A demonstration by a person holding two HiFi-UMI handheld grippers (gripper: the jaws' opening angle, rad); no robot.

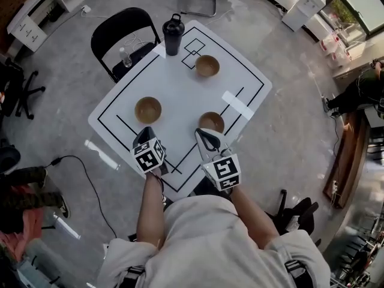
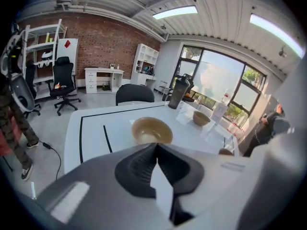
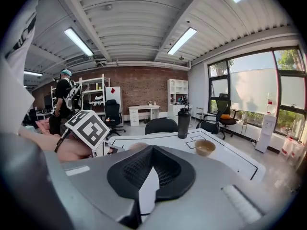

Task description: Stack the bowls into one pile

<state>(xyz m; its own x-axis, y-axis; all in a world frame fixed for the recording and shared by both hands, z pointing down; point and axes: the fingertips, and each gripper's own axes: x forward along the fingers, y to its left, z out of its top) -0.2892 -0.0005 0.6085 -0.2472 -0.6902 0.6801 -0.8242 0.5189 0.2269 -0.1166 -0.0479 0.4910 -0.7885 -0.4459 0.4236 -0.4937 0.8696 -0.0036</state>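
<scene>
Three brown bowls stand apart on the white table: one far, one near left, one near right. My left gripper hovers just short of the left bowl, shut and holding nothing. My right gripper hangs just short of the right bowl, its jaws together and empty. In the left gripper view the left bowl lies straight beyond the closed gripper, with the far bowl behind it. The right gripper view shows the far bowl past the closed gripper.
A black bottle stands at the table's far corner. A black chair carrying a small water bottle is pushed against the far left edge. A tape strip lies on the table at right. A person sits off right.
</scene>
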